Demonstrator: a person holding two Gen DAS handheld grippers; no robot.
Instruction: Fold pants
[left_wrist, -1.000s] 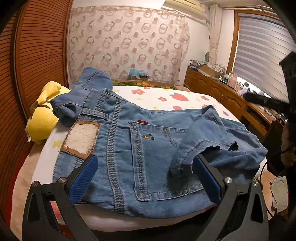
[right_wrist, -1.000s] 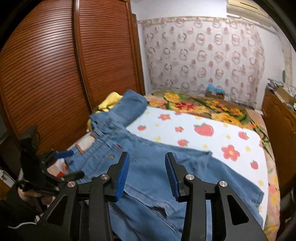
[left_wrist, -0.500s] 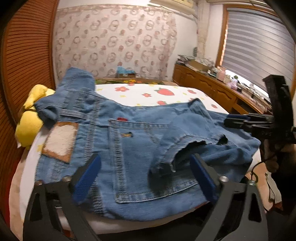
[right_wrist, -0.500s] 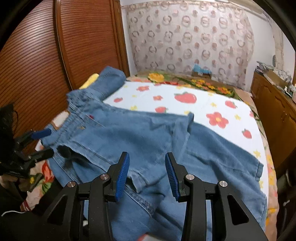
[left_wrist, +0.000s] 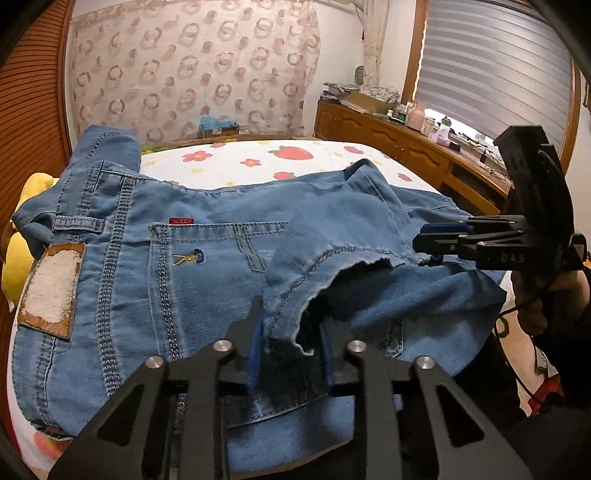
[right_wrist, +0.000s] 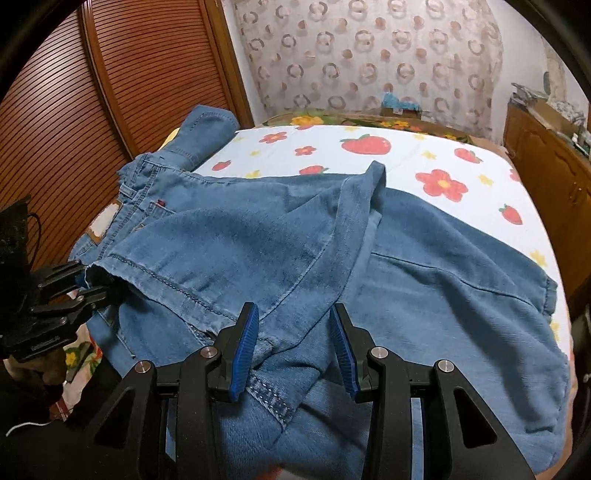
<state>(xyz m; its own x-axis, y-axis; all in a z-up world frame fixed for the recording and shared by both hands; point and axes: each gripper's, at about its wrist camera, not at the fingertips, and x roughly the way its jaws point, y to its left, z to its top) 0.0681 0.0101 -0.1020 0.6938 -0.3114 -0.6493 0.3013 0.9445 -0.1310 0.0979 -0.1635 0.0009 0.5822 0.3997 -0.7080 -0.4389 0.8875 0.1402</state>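
Left gripper (left_wrist: 291, 341): we have just been closing its jaws, and they now pinch the frayed hem (left_wrist: 295, 295) of the folded-over pants leg, at the near end of that hem.
Right gripper (right_wrist: 295, 345): its jaws stand half apart over the other end of the same hem, and the pads do not press the cloth yet.
Pants (left_wrist: 207, 236): they lie flat on the bed (right_wrist: 406, 155), waist to the left of the hem, one leg thrown back across the seat.
Doing it well: we think the right jaws should bite the hem edge before any lift, so that both corners rise together.
Change: a second ago the left jaws were wide open and further from the hem; both grippers are now closer to it.
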